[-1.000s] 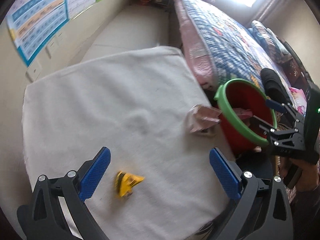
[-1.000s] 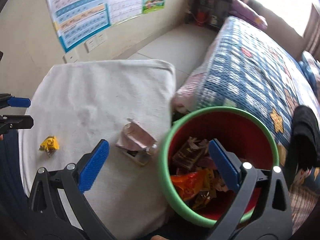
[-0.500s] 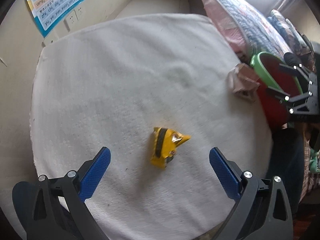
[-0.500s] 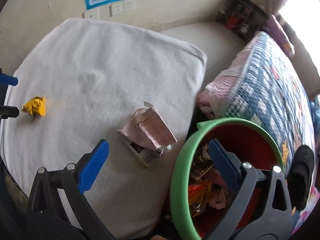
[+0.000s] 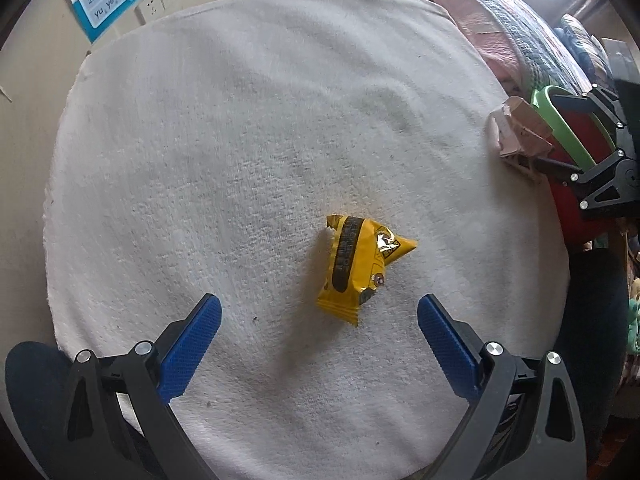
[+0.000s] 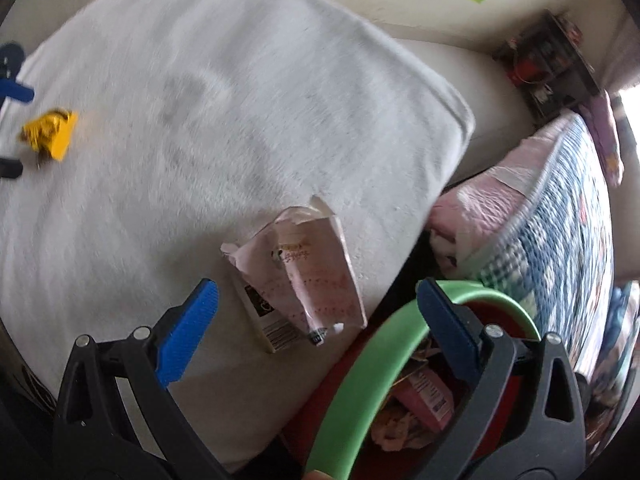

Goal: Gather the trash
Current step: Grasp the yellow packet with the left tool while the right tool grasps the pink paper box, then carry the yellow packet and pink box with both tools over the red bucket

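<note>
- The left gripper point(image 5: 318, 312) has bright blue ribbed pads on black arms; the right gripper point(image 6: 316, 292) is coloured the same.
- Between the left jaws lies a yellow wrapper point(image 5: 360, 266) with a dark band and a shiny foil patch.
- The towel point(image 5: 240, 140) beneath is off-white, with faint grey smudges.
- Between the right jaws sits a pale pink carton point(image 6: 298, 276) with dotted lines and a white, black-printed side.
- The bin point(image 6: 360, 384) at the right jaw is red with a green rim.
- Beyond the jaws, the quilt point(image 6: 560, 216) is blue-and-white checked, edged in pink.
</note>
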Action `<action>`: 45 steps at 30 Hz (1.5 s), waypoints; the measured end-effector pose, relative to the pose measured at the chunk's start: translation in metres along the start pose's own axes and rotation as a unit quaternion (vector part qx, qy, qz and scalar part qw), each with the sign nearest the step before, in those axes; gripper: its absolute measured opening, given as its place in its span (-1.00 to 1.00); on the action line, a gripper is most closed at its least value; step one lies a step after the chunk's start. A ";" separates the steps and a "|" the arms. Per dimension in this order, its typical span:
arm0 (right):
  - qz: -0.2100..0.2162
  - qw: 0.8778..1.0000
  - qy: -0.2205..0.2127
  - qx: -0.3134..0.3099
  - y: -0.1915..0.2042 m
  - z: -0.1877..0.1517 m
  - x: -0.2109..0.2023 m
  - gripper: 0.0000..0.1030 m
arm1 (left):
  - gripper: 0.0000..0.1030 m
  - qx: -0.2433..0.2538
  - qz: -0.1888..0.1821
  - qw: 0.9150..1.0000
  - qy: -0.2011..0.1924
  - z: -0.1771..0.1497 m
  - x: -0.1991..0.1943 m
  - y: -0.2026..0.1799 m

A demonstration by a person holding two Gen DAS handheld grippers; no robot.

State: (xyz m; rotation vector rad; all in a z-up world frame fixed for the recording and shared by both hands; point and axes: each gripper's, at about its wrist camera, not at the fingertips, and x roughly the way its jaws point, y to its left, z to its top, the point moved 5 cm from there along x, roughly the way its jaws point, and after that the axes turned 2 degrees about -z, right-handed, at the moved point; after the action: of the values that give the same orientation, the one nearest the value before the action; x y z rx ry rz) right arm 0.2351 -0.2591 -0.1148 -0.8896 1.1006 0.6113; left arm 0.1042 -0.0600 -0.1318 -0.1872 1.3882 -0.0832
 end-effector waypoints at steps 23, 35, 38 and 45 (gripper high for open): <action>0.019 0.997 0.062 -0.040 0.019 0.009 0.026 0.22 | 0.42 0.006 0.023 1.000 0.019 0.009 0.027 -0.010; 0.010 0.998 0.062 -0.017 0.035 0.007 0.003 0.06 | -0.60 -0.018 0.014 1.000 0.007 0.008 0.015 0.000; 0.014 0.998 0.053 0.004 0.034 0.010 -0.007 0.06 | -0.68 -0.025 0.011 1.000 -0.003 0.008 0.007 0.006; 0.032 0.996 0.014 0.081 0.026 0.017 -0.040 0.06 | -0.69 -0.029 0.002 0.999 -0.037 0.018 -0.024 0.006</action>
State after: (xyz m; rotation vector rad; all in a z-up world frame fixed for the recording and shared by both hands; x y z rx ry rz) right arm 0.2086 -0.2314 -0.0817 -0.7268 1.1905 0.5555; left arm 0.1171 -0.0486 -0.1069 -0.2329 1.3188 -0.0321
